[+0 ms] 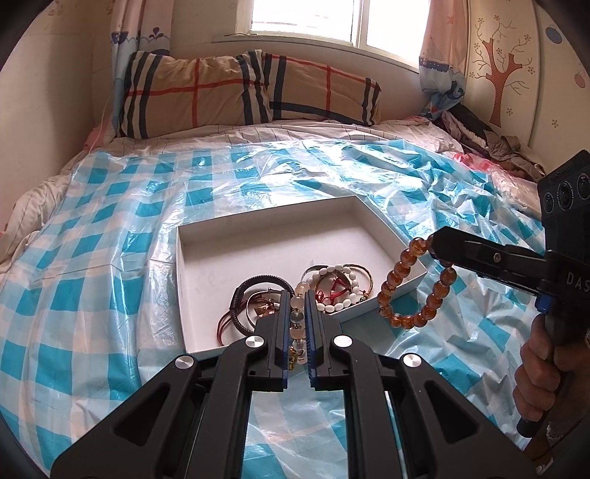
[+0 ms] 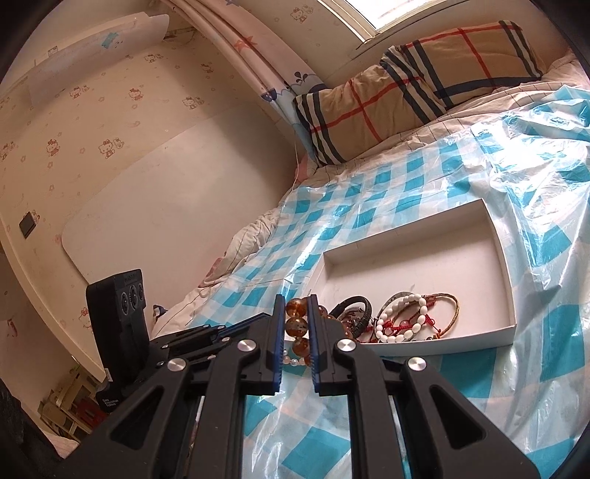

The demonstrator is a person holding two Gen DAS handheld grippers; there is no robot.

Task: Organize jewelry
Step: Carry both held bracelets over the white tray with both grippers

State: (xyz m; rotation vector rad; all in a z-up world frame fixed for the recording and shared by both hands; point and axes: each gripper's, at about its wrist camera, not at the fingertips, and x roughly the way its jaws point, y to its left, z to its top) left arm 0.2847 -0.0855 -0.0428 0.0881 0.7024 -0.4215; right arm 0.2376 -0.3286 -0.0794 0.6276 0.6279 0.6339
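- Left gripper (image 1: 298, 294): we see its jaws pinching a pale bead bracelet (image 1: 298, 317), held above the near corner of the white box (image 1: 258, 235).
- Right gripper (image 1: 438, 245) clamps an amber bead bracelet (image 1: 413, 287), which hangs beside the box's right rim.
- Progress: several bracelets (image 1: 332, 287) lie in the box; these two remain outside.
- Pose: both grippers tilt downward toward the box.

Bedroom, daylight | bright window (image 1: 306, 18) above bed, cartoon-print curtains (image 1: 438, 55) either side | plaid pillow (image 1: 250, 92) at headboard | blue-checked plastic sheet (image 1: 110, 235) over bedding | tree decal (image 1: 501, 73) and cartoon-cat wallpaper (image 2: 107, 121)
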